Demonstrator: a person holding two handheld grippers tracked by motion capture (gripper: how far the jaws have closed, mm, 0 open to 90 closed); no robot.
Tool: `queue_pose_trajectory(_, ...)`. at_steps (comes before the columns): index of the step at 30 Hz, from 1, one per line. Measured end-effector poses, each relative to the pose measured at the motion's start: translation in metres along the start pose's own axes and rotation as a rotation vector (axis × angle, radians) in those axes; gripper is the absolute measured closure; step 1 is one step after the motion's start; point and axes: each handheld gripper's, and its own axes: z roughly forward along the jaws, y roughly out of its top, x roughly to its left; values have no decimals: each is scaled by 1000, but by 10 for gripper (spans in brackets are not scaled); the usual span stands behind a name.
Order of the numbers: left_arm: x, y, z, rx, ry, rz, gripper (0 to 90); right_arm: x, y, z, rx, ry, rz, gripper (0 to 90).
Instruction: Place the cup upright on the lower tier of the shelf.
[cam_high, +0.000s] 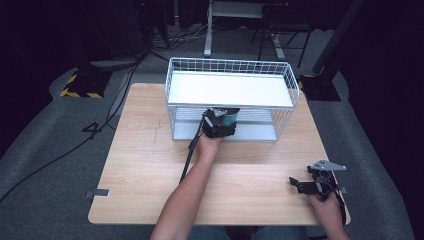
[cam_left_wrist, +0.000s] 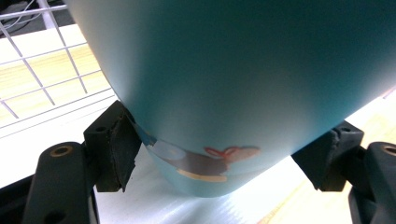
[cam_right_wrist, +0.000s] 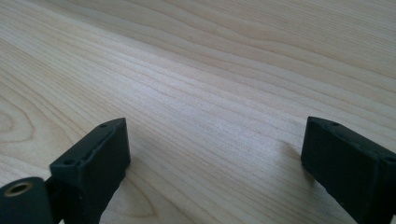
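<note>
My left gripper (cam_left_wrist: 219, 154) is closed on a teal cup (cam_left_wrist: 243, 84): both pads press against its lower wall, 1 on each side. The cup carries a printed band near its base with a small brown and red figure. In the high view the left gripper (cam_high: 218, 123) sits at the front opening of the white wire rack (cam_high: 295, 85), with the cup (cam_high: 231, 119) at the lower tier, under the upper shelf. I cannot tell whether the cup's base touches the lower shelf (cam_left_wrist: 154, 205); the white ribbed surface lies directly beneath it. The rack's wire grid (cam_left_wrist: 51, 70) shows beyond the cup on the left of the left gripper view.

The rack has 2 tiers. The upper shelf (cam_high: 230, 90) is a white panel with a wire rim.

My right gripper (cam_high: 314, 184) rests near the right front corner of the wooden tabletop (cam_high: 150, 165), well apart from the rack. Its jaws stand wide open with bare wood grain (cam_right_wrist: 215, 107) between them, holding nothing.
</note>
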Motion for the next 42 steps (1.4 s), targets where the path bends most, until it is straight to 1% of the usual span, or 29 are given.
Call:
queue_pose_trajectory(2,2,-1,3,9,7,-2,243,0,0,0,0,0,0,84)
queue_pose_trajectory(3,2,-1,5,4,10,-16,243,0,0,0,0,0,0,84)
queue_pose_trajectory(5,4,-3,8,19,18,-17,243,0,0,0,0,1,1,84)
queue_pose_trajectory(6,4,-4,10,22,19,-32,243,0,0,0,0,0,0,84)
queue_pose_trajectory(7,4,-4,10,22,19,-32,243,0,0,0,0,1,1,84)
queue_pose_trajectory(8,5,-4,11,35,22,-24,243,0,0,0,0,0,0,85)
queue_pose_trajectory(9,4,-5,13,27,25,-40,243,0,0,0,0,0,0,84)
queue_pose_trajectory(10,4,-6,14,31,35,-42,243,0,0,0,0,0,0,84)
queue_pose_trajectory(12,5,-6,16,39,38,-36,243,0,0,0,0,0,1,84)
queue_pose_trajectory(13,5,-6,16,39,38,-36,243,0,0,0,0,0,0,84)
queue_pose_trajectory(14,4,-6,18,45,47,-35,243,0,0,0,0,1,0,85)
queue_pose_trajectory(17,5,-7,19,48,50,-37,243,0,0,0,0,1,1,85)
queue_pose_trajectory(20,6,-8,19,42,39,-41,243,0,0,0,0,1,0,84)
queue_pose_trajectory(21,5,-9,19,35,39,-49,242,0,0,0,0,0,0,85)
queue_pose_trajectory(22,5,-10,20,33,37,-22,242,0,0,0,0,1,1,84)
queue_pose_trajectory(25,4,-10,19,36,42,-13,240,0,0,0,1,1,0,85)
queue_pose_trajectory(26,6,-9,18,45,45,-4,237,0,0,0,0,0,0,84)
queue_pose_trajectory(27,6,-9,18,44,50,4,232,0,0,0,0,0,0,84)
queue_pose_trajectory(29,6,-9,18,43,55,6,202,0,0,0,0,0,0,84)
queue_pose_trajectory(30,6,-9,19,31,56,-18,184,0,0,0,0,1,1,84)
queue_pose_trajectory(31,7,-9,19,37,61,-28,170,0,0,0,0,1,1,85)
queue_pose_trajectory(33,7,-9,19,33,66,-36,154,0,0,0,0,0,1,84)
queue_pose_trajectory(34,7,-9,19,33,66,-36,151,0,0,0,0,0,1,84)
queue_pose_trajectory(36,6,-9,18,33,71,-21,151,0,0,0,0,0,0,84)
queue_pose_trajectory(38,7,-7,14,27,64,-12,141,0,0,0,0,0,1,84)
queue_pose_trajectory(40,6,-6,11,22,62,-22,132,0,0,0,0,0,1,84)
queue_pose_trajectory(42,6,-6,8,12,51,-24,123,0,0,0,0,0,0,84)
